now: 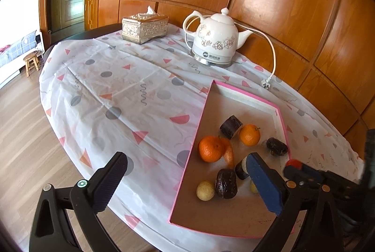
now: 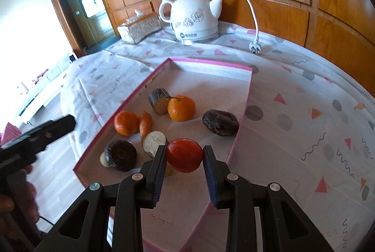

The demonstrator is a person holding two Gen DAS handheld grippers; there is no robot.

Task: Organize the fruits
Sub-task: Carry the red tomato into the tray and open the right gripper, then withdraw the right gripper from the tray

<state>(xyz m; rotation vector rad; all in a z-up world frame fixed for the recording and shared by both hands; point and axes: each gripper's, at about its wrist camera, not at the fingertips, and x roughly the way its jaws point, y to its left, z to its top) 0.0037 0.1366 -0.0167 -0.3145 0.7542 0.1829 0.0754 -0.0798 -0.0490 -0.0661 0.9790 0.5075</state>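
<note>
Kettle base: round logo, small print too blurred to read.

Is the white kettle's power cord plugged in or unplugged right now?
Unplugged. The plug at the end of the white cord lies loose on the tablecloth to the right of the kettle, in no socket.

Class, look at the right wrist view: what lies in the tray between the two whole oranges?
Between the left orange and the right orange lies a curled strip of orange peel, resting against the left one. The left wrist view shows it too.
</note>
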